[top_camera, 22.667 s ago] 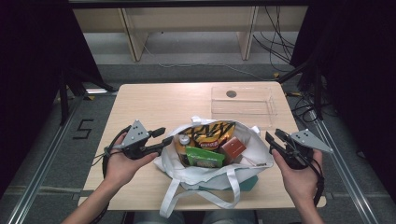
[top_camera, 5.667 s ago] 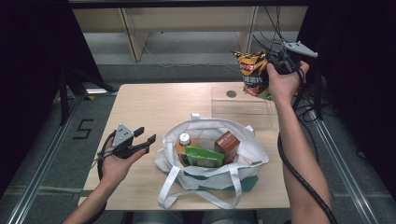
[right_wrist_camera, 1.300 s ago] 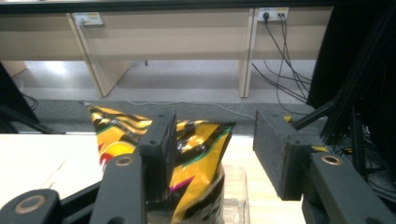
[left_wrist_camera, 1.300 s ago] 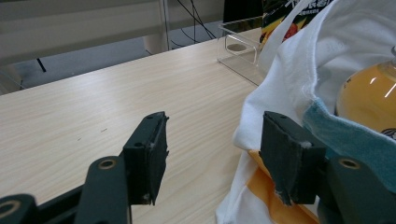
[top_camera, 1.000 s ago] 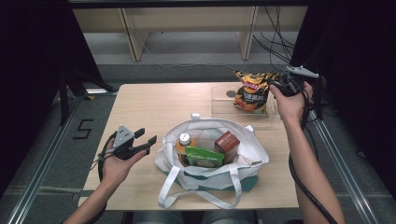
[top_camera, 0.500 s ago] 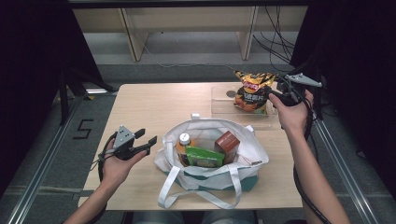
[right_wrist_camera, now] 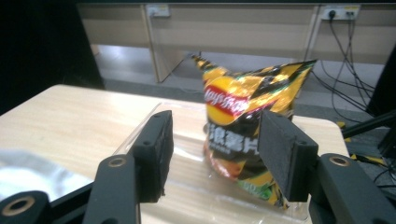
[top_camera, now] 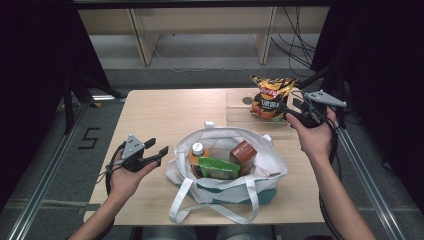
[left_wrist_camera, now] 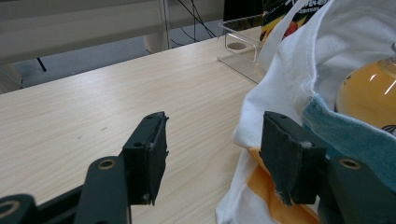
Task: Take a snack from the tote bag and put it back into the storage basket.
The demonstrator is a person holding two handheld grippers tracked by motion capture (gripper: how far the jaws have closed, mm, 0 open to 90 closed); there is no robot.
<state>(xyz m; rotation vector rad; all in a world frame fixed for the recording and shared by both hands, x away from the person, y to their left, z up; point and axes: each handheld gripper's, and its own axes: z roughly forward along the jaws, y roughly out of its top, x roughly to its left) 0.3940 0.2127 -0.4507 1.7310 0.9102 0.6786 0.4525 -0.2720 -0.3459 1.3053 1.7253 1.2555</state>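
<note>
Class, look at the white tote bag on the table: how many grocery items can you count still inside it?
3. In the tote bag: an orange drink bottle at the left, a green packet lying in the middle, a brown box at the right. More may lie hidden underneath.

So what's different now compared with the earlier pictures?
The black-and-yellow crisp bag left the white cloth tote bag and now stands in the clear plastic tray. The right gripper let it go, its jaws just opening, clear of it. The left gripper and remaining groceries stayed.
</note>
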